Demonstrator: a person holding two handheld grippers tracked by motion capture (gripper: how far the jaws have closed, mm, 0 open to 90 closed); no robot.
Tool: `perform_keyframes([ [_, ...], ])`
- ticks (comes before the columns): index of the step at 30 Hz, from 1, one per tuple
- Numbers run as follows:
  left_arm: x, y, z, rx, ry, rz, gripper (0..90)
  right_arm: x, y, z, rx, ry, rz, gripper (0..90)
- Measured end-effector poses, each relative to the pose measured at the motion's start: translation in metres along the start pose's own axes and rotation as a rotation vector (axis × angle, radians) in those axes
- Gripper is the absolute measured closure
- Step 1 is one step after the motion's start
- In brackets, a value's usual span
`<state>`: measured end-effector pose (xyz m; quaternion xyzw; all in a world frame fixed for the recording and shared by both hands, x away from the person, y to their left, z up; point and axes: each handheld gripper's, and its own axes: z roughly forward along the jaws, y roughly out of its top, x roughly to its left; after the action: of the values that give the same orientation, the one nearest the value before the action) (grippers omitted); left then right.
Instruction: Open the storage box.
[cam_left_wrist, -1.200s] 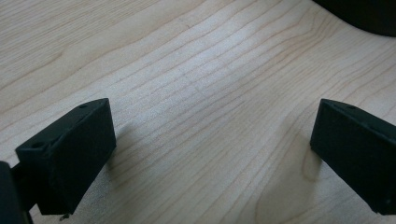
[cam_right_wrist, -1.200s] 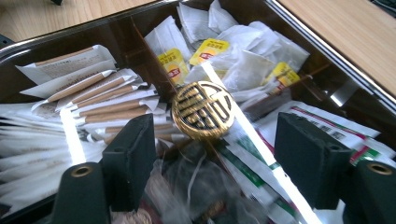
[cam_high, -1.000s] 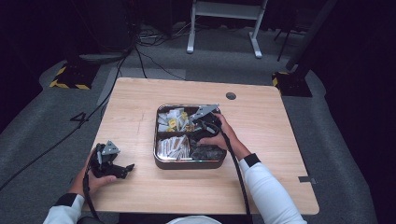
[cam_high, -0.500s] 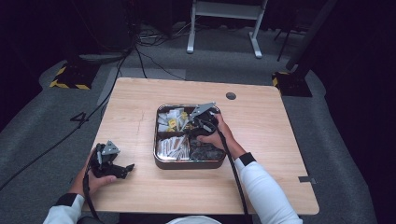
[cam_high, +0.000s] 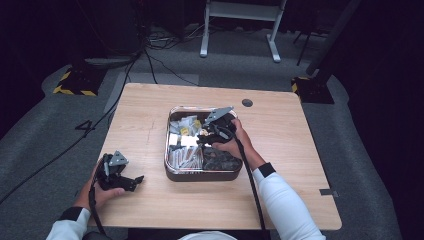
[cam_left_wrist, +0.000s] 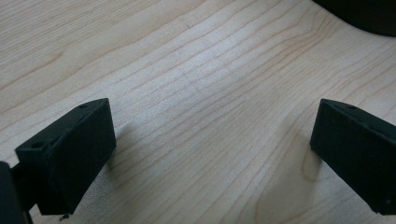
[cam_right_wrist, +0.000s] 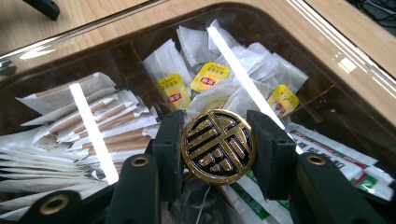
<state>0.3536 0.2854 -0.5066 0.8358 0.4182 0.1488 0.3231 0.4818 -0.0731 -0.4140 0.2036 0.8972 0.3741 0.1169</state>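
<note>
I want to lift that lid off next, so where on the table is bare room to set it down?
Bare wood lies right of the tray, out to the table edge, and along the far edge beside the round hole. The strip between tray and left claw is narrow. The right claw grips the gold lid knob over packed sachets.

pale matt wood grain on the table (cam_left_wrist: 196, 93); glossy clear lid (cam_right_wrist: 327, 37) over paper sachets (cam_right_wrist: 93, 121); shiny gold-and-black metal knob (cam_right_wrist: 218, 145); matt black plastic jaws.
</note>
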Motion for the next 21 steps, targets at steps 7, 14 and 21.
perform_keyframes([
  [7, 0.000, 0.000, 0.000, 0.000, 0.001, 0.000, 0.4, -0.005, 0.002, -0.015, -0.022, -0.013, 0.011, 59.4],
  [14, 0.000, 0.000, 0.000, -0.001, 0.001, -0.001, 0.3, -0.014, -0.004, -0.035, -0.032, -0.037, 0.018, 59.4],
  [21, 0.000, 0.000, 0.000, 0.000, 0.001, 0.000, 0.4, -0.022, -0.012, -0.054, -0.033, -0.057, 0.023, 59.4],
])
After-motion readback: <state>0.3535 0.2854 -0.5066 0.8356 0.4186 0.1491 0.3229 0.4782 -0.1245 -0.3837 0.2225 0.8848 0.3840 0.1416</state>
